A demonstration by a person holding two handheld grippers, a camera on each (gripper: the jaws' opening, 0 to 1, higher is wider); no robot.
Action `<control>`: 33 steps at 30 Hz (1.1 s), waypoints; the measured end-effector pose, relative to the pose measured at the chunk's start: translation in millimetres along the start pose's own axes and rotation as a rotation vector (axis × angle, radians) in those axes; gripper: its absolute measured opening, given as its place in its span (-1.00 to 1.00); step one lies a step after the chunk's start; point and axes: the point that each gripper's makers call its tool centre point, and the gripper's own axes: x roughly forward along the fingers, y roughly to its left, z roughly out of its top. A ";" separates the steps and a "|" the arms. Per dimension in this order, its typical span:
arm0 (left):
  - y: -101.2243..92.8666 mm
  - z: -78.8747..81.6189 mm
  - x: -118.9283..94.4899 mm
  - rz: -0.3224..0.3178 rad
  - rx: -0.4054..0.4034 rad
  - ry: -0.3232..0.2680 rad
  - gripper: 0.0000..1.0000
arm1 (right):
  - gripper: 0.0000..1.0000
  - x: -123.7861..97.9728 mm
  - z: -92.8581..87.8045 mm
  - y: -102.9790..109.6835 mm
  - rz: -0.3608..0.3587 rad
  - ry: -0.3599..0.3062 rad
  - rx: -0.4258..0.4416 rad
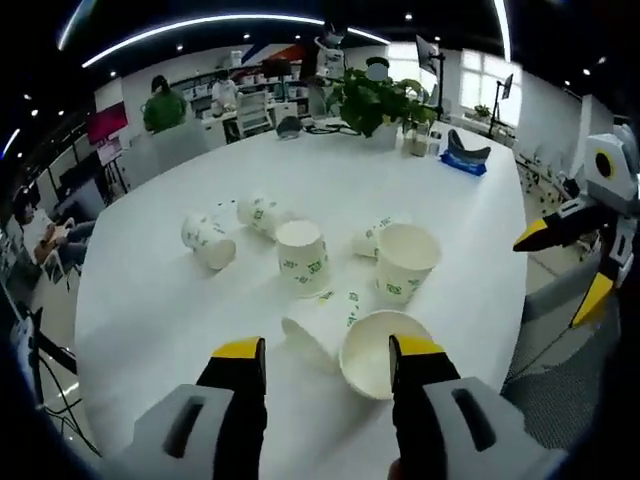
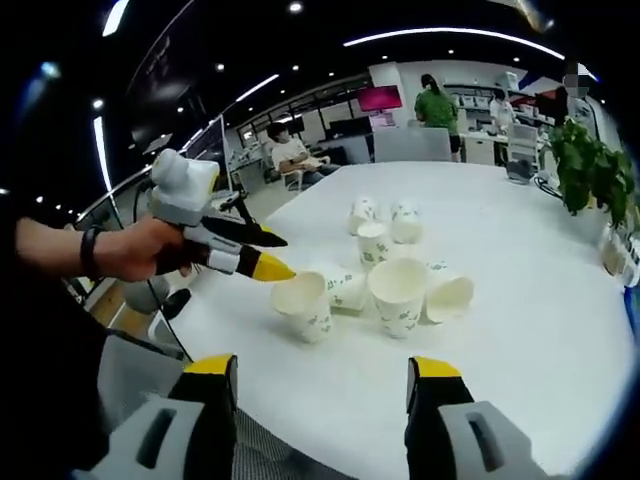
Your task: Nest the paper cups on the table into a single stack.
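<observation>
The cups [image 1: 345, 280] lie loose in a cluster toward the near edge of the tabletop [image 1: 150, 300]; none is nested in another that can be made out. The nearest cup [image 1: 375, 352] lies on its side, mouth toward you, just ahead of your left gripper [image 1: 325, 362]; in the right gripper view it is the tipped cup [image 2: 304, 306] closest to the edge. A second tipped cup [image 1: 318, 322] touches it, two upright ones [image 1: 303, 256] [image 1: 405, 260] stand behind, and three more lie tipped beyond. Both tongs are released: the left jaws are spread and grasp nothing, and the right gripper [image 2: 324, 385] likewise hangs open and empty off the near edge. Risks, as judged: the nearest cup is light, on its side and close to the edge, so a nudge from one jaw before the other closes could roll it off the tabletop. Clench too hard and you would crush the paper wall, and it would then not nest cleanly. The touching neighbour may be dragged along. Your two grippers converge on the same corner of the cluster and could foul each other. Hard to make out: the full cup count, since the far tipped cups overlap; whether one cup [image 1: 372, 238] behind the right upright one is whole; and the print on the cups. The plant [image 1: 375, 100] and a blue item [image 1: 465, 158] sit well clear at the far edge.
</observation>
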 end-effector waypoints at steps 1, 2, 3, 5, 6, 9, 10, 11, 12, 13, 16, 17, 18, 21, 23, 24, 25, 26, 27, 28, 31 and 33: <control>0.8 0.5 -0.7 0.003 -0.007 -0.004 -0.05 | 0.38 -0.7 -2.1 0.4 -0.004 0.003 -0.003; 2.0 1.9 -2.1 0.008 -0.018 -0.012 -0.05 | 0.38 -1.5 -5.7 1.4 -0.010 0.010 0.003; 1.5 3.3 -3.3 0.006 -0.019 -0.016 -0.05 | 0.38 -1.9 -7.6 2.5 -0.012 0.013 0.007; 0.2 6.6 -5.6 0.006 -0.016 -0.029 -0.04 | 0.38 -1.0 -9.8 4.2 -0.013 0.015 0.011; -1.4 7.5 -6.2 0.001 -0.010 -0.033 -0.04 | 0.38 -0.3 -10.1 5.1 -0.013 0.016 0.010; -7.6 8.4 -12.4 -0.008 0.004 -0.037 -0.04 | 0.38 0.5 -9.9 10.1 -0.007 0.020 -0.001; -8.7 8.2 -14.1 -0.009 0.005 -0.040 -0.03 | 0.38 1.6 -9.7 10.2 -0.005 0.019 -0.002; -10.2 8.0 -16.8 -0.007 0.004 -0.042 -0.03 | 0.38 2.7 -9.8 10.7 -0.003 0.018 -0.001; -11.8 6.5 -19.5 -0.003 0.002 -0.044 -0.03 | 0.38 4.8 -10.4 11.1 0.002 0.015 0.001; -12.3 5.7 -19.0 -0.004 0.002 -0.045 -0.03 | 0.38 7.0 -10.6 12.6 0.011 0.013 0.005; -10.9 -0.7 -21.3 -0.003 -0.001 -0.049 0.00 | 0.38 10.4 -7.4 16.0 0.027 0.011 0.003; -9.1 -2.0 -22.4 -0.001 -0.008 -0.053 0.01 | 0.38 11.3 -7.1 17.2 0.031 0.011 0.000; -6.8 -2.9 -24.2 0.004 -0.022 -0.059 0.02 | 0.38 13.0 -6.3 17.6 0.037 0.012 -0.004; -0.6 -6.8 -27.9 0.019 -0.054 -0.065 0.07 | 0.38 16.0 -4.9 19.9 0.047 0.012 -0.013; 3.3 -10.2 -30.7 0.026 -0.068 -0.065 0.09 | 0.38 15.5 -3.7 21.7 0.052 0.014 -0.018; 4.2 -11.2 -32.3 0.029 -0.072 -0.065 0.10 | 0.38 15.5 -3.7 21.9 0.053 0.014 -0.019; 5.1 -12.2 -34.0 0.032 -0.077 -0.065 0.12 | 0.38 16.1 -2.6 21.5 0.055 0.009 -0.022; 5.7 -12.8 -35.6 0.035 -0.079 -0.066 0.13 | 0.38 16.4 -2.0 20.7 0.056 0.008 -0.020; 6.0 -14.1 -39.1 0.042 -0.083 -0.067 0.14 | 0.38 16.6 -1.6 20.3 0.057 0.005 -0.020; 6.7 -14.9 -41.3 0.048 -0.087 -0.069 0.16 | 0.38 16.8 -0.5 19.5 0.057 0.002 -0.019; 11.6 -19.5 -43.9 0.060 -0.103 -0.071 0.20 | 0.38 18.0 2.9 15.5 0.059 -0.008 -0.009; 12.1 -22.6 -46.4 0.067 -0.114 -0.072 0.24 | 0.38 17.4 4.2 18.3 0.061 -0.012 -0.008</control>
